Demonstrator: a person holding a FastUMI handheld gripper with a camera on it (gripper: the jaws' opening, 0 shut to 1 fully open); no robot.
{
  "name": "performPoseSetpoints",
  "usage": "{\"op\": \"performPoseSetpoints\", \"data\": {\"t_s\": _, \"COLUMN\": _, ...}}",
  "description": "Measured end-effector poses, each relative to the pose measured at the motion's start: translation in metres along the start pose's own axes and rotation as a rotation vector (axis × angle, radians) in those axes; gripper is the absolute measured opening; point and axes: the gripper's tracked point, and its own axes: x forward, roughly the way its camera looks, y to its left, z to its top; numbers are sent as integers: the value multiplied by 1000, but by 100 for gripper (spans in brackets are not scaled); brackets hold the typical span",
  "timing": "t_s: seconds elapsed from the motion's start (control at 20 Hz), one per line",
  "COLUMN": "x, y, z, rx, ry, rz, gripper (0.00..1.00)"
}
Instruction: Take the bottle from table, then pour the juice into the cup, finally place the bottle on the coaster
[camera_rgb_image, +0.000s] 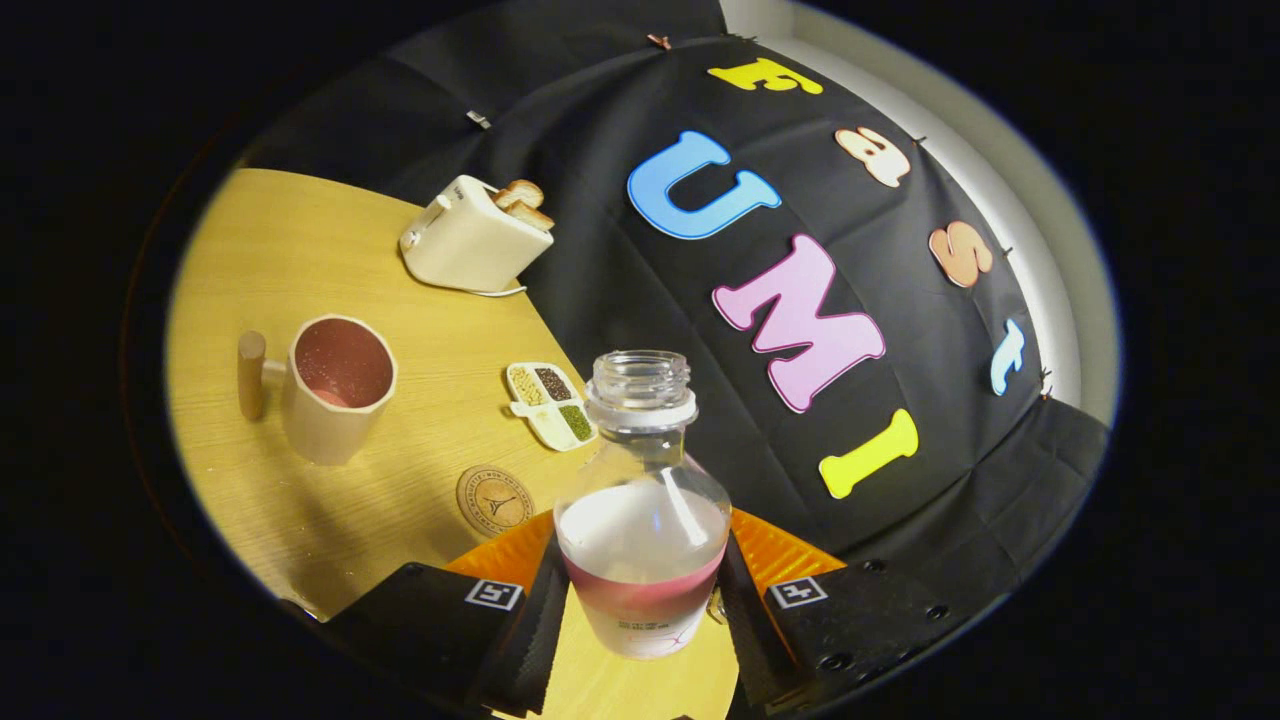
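Observation:
My gripper is shut on a clear, uncapped bottle, with a finger pressing each side of its lower body. The bottle holds a whitish juice and wears a pink band near the bottom. It is lifted off the wooden table, and the whole scene looks tilted. A beige cup with a wooden handle and a speckled pink inside stands on the table to the left, beyond the fingers. A round cork coaster lies flat on the table just left of the bottle, between it and the cup.
A cream toaster with bread slices in it stands at the table's far side by the black cloth wall. A small white divided dish with grains lies between the cup and the bottle's neck.

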Motion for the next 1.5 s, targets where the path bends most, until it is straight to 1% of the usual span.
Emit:
{"op": "performPoseSetpoints", "data": {"t_s": 0.1, "x": 3, "y": 7, "z": 8, "rx": -86, "ry": -16, "rz": 0, "gripper": 74}}
{"op": "performPoseSetpoints", "data": {"t_s": 0.25, "x": 11, "y": 21, "z": 10, "rx": -189, "ry": -29, "rz": 27, "gripper": 74}}
{"op": "performPoseSetpoints", "data": {"t_s": 0.4, "x": 19, "y": 36, "z": 9, "rx": -228, "ry": -15, "rz": 58, "gripper": 74}}
{"op": "performPoseSetpoints", "data": {"t_s": 0.75, "x": 36, "y": 64, "z": 26, "rx": -406, "ry": -89, "rz": 112, "gripper": 74}}
{"op": "performPoseSetpoints", "data": {"t_s": 0.85, "x": 39, "y": 70, "z": 26, "rx": -425, "ry": -98, "rz": 124, "gripper": 74}}
{"op": "performPoseSetpoints", "data": {"t_s": 0.95, "x": 42, "y": 76, "z": 29, "rx": -450, "ry": -107, "rz": 129, "gripper": 74}}
{"op": "performPoseSetpoints", "data": {"t_s": 1.15, "x": 47, "y": 84, "z": 39, "rx": -554, "ry": -159, "rz": 131, "gripper": 74}}
{"op": "performPoseSetpoints", "data": {"t_s": 1.5, "x": 58, "y": 95, "z": 47, "rx": -700, "ry": -226, "rz": 134, "gripper": 74}}
